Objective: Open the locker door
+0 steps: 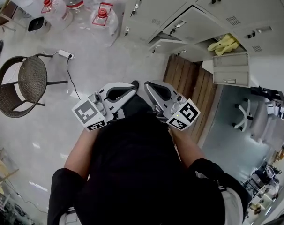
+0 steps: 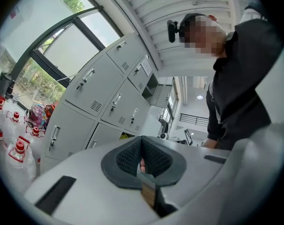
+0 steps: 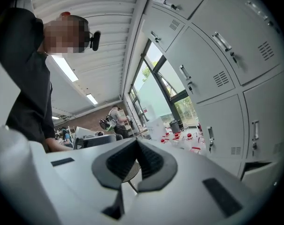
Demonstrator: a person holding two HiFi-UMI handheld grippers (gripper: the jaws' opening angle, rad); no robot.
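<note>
Left to right: a wicker chair [image 1: 20, 86] and some water jugs [image 1: 102, 20] on the floor, then the left gripper [image 1: 132, 86] and right gripper [image 1: 148, 85] side by side, both with jaws pressed together on nothing, and the lockers [image 1: 193, 11] off to the upper right, well apart from both, one locker door [image 1: 231, 68] already open.

This is a locker area at the edge of an open workplace, part office and part workshop. Grey metal lockers [image 1: 217, 13] with vents and handles line the far side. Big red-capped water jugs [image 1: 102, 20] stand at far left, near a wicker chair [image 1: 20, 86]. To the right is a swivel chair [image 1: 245, 116], and overhead a ribbed ceiling [image 3: 100, 13] carries strip lights [image 3: 67, 69].
</note>
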